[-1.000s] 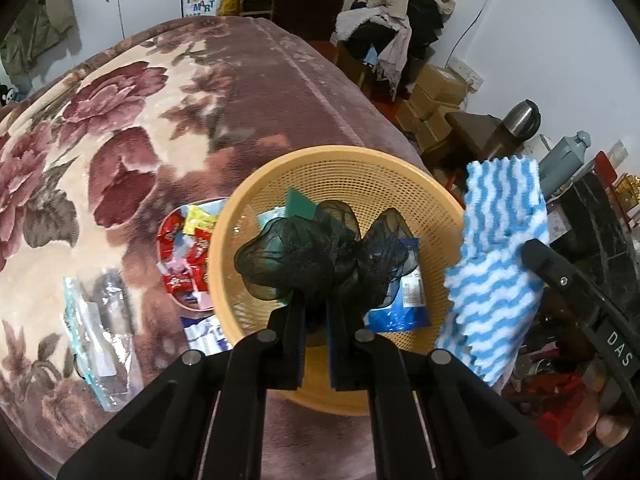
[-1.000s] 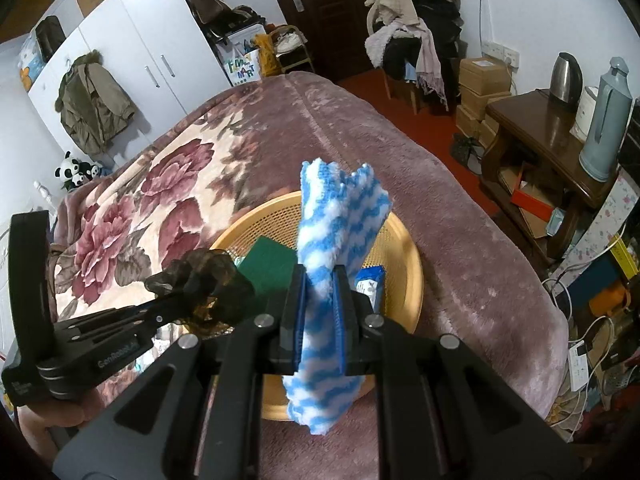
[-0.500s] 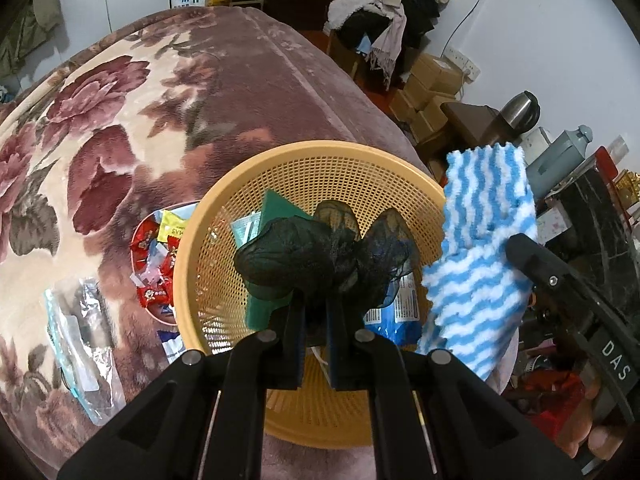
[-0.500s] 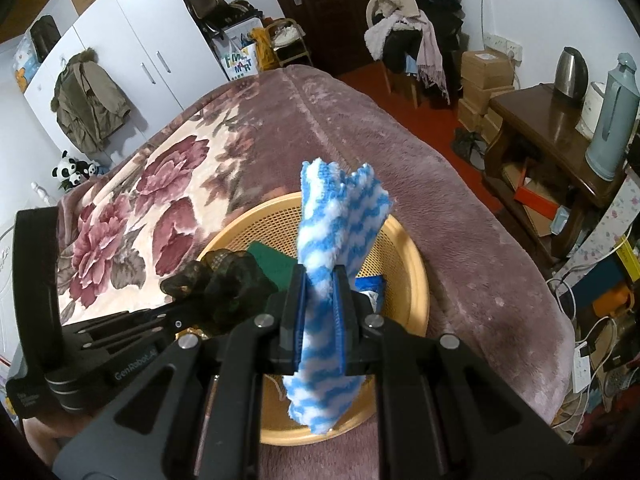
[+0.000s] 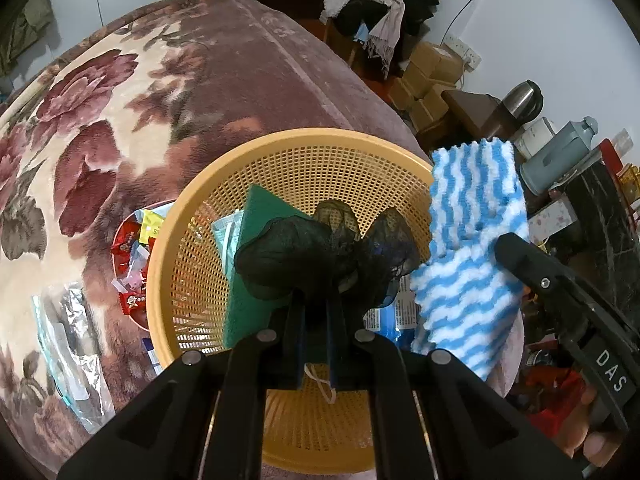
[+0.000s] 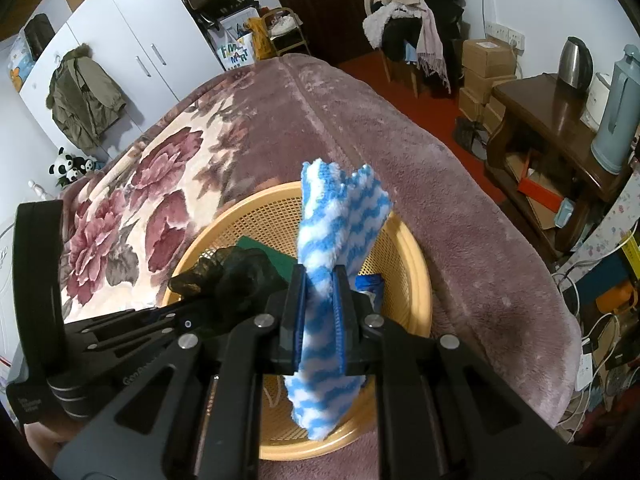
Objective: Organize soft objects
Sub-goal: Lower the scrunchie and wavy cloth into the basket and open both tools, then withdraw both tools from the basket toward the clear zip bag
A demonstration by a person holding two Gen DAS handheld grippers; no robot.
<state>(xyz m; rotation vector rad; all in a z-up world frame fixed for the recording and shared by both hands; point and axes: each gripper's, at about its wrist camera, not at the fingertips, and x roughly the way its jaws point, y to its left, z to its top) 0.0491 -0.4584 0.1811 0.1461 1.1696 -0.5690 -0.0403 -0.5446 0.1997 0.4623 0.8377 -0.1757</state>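
My left gripper point(image 5: 316, 312) is clamped on a black mesh puff point(image 5: 320, 252), held over the orange basket point(image 5: 168, 240). My right gripper point(image 6: 320, 300) pinches a blue-and-white striped cloth point(image 6: 340, 224) above the basket's right side. Inside the basket I see a green scouring pad point(image 5: 256, 216) and a blue packet point(image 5: 390, 314). The basket sits on a floral blanket point(image 5: 100, 120), with a plate of candies point(image 5: 132, 248) just beside its left rim.
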